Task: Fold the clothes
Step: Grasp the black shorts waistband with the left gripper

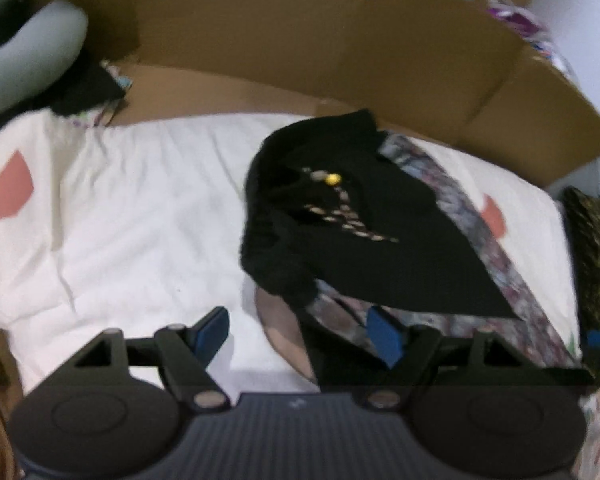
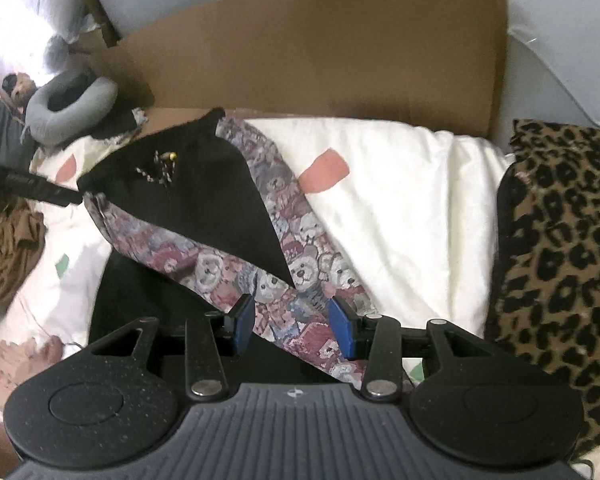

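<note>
Black garment with teddy-bear-print lining (image 2: 204,200) lies on white bedding (image 2: 400,208), cardboard sheet (image 2: 320,60) behind. Left gripper (image 1: 300,332) jaws apart, empty. Right gripper (image 2: 292,324) jaws apart, straddling the print band, not pinching.

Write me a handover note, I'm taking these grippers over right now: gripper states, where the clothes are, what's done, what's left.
Left gripper: open, empty, at the garment's near-left edge.
Right gripper: open, straddling the teddy-bear print fabric, pads not visibly pressing.
Black top with bead trim lies on the print fabric, on the white bedding.
Done: no finished fold visible.
Left: grasp and fold.
</note>
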Demonstrator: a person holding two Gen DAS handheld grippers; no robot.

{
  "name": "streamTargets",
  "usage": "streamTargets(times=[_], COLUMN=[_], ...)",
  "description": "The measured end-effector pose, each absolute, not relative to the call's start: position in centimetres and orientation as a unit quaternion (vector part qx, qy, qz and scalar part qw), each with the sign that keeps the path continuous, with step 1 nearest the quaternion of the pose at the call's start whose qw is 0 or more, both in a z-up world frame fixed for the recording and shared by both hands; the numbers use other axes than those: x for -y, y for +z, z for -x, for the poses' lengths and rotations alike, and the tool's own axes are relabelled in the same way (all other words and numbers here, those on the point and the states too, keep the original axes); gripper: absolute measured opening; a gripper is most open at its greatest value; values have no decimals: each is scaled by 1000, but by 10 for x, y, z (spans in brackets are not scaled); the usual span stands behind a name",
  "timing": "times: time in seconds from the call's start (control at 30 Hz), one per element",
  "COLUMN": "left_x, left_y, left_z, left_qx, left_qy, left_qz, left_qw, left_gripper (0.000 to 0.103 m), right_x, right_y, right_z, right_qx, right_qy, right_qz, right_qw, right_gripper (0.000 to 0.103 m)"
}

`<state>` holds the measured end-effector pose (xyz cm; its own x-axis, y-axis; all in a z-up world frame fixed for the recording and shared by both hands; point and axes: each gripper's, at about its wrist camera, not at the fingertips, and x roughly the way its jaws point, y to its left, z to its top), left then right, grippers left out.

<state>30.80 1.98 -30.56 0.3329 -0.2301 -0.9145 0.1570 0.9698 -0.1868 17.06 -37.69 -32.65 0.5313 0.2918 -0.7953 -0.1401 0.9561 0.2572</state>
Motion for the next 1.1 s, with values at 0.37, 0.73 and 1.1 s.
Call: streamTargets(times=[0.37,0.73,1.1], left_x=[-37,-35,-11], left_y=[-320,-311,-291], left_z=[-321,-335,-366], left_qx=[-551,-566,-561], left_qy=[-131,-118,-117], left_qz=[130,191,174], left_qw=[814,793,801], left_gripper=[60,37,16], right_x=[360,360,371], right_y=[-363,-375,-379], right_z=[-155,-146,-142], right_qx=[-451,-451,-447], right_qy=[157,149,126], right_qz=[-24,2,-5], right_qw=[878,880,886], right_gripper=[53,59,59])
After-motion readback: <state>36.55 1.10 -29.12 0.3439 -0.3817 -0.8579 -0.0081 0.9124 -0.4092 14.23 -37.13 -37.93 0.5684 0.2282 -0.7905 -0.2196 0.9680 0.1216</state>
